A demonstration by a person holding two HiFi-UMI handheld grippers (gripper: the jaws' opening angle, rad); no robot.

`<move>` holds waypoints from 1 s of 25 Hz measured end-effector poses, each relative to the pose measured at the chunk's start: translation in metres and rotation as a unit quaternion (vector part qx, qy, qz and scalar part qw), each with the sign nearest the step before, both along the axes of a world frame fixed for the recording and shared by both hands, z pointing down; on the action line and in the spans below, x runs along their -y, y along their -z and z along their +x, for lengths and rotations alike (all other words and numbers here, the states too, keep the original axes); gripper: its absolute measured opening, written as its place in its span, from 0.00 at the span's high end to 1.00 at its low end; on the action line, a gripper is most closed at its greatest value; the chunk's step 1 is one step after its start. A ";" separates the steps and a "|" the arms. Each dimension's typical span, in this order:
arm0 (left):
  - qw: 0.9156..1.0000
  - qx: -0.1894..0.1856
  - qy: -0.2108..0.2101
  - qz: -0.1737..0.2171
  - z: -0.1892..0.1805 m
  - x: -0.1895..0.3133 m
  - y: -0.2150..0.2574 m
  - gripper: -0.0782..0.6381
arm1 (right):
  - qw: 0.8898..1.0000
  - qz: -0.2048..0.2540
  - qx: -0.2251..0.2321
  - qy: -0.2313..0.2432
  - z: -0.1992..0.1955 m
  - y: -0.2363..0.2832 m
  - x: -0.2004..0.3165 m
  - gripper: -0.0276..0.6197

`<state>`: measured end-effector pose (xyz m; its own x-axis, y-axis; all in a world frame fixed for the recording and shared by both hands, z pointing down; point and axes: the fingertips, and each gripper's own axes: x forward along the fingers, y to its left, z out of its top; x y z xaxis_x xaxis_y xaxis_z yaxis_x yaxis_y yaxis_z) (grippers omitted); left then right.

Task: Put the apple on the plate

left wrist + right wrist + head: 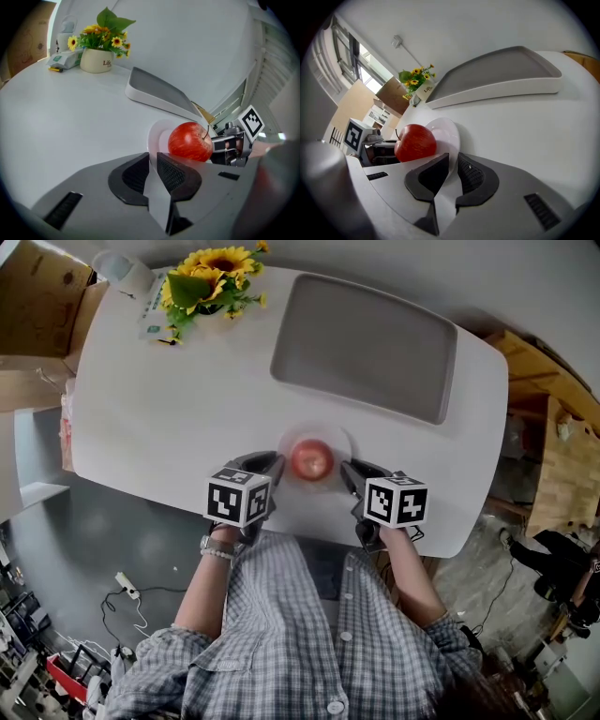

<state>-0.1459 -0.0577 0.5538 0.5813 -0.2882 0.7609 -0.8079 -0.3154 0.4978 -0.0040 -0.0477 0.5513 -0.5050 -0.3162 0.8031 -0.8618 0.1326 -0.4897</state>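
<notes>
A red apple (311,458) (190,141) (416,143) sits on a small white plate (344,440) (153,136) (448,132) near the front edge of the white table (169,409). My left gripper (274,471) (153,161) is at the plate's left side, its jaws closed to a narrow gap with the plate's rim running into it. At the plate's right side my right gripper (347,473) (453,164) stands the same way, closed on the rim. Neither gripper touches the apple.
A large grey tray (366,348) (159,91) (497,70) lies on the far half of the table. A pot of sunflowers (211,277) (101,47) (419,77) and a packet stand at the far left corner. The person's body is close to the front edge.
</notes>
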 end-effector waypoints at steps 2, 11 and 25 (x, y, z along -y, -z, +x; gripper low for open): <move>1.000 -0.002 0.014 -0.011 0.001 0.002 0.000 0.82 | 1.000 -0.002 0.007 -0.019 0.003 0.002 0.001 0.86; 0.999 0.002 0.026 -0.040 0.011 0.008 0.004 0.84 | 0.998 -0.013 0.024 -0.052 0.016 0.009 0.006 0.88; 0.997 -0.016 0.030 -0.068 0.036 0.020 0.030 0.84 | 0.990 -0.050 0.066 -0.110 0.042 0.026 0.011 0.89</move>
